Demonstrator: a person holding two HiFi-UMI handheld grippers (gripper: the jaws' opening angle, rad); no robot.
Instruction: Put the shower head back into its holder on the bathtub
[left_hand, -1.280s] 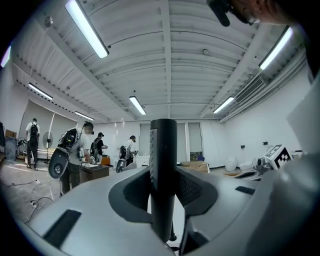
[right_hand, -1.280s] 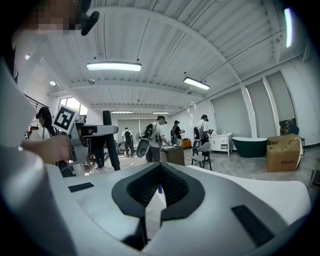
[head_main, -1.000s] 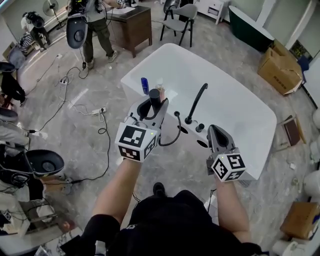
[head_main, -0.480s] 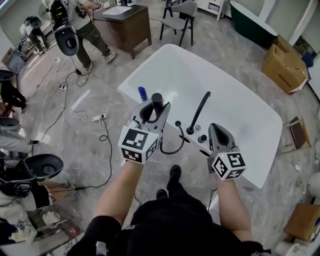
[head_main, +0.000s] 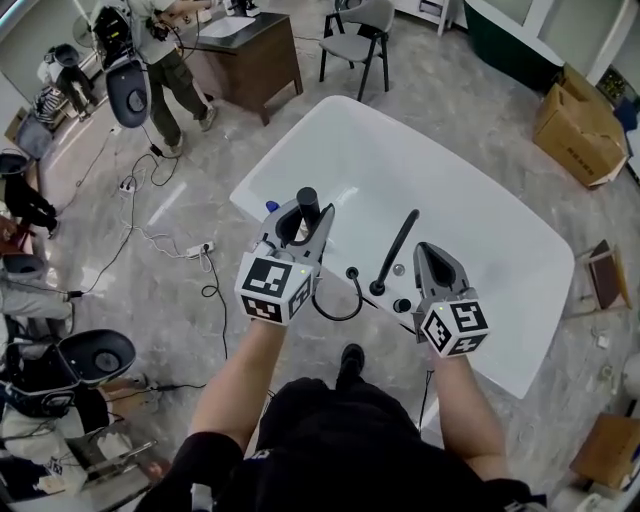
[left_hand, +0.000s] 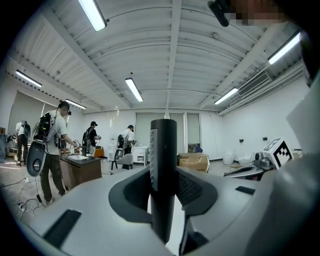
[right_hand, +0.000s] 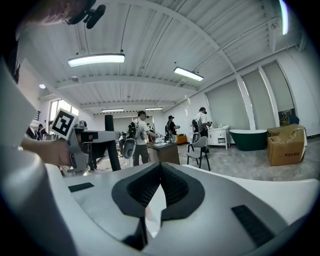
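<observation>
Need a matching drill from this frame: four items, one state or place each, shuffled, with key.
1. shower head
2. right gripper
3. bathtub
4. faucet

A. white, standing on the floor
B. shut, nothing between the jaws
C. black, arched, mounted on the rim
D. clamped in the left gripper

Pairs: 1-D, 2-B, 3-A, 4-C

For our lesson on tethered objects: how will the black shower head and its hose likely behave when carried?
The shower head stands upright in the jaws of the left gripper, so it is probably rigid. Its smooth round body might twist or slip. The hose hangs in a loose loop: likely floppy, and it may tug.
</observation>
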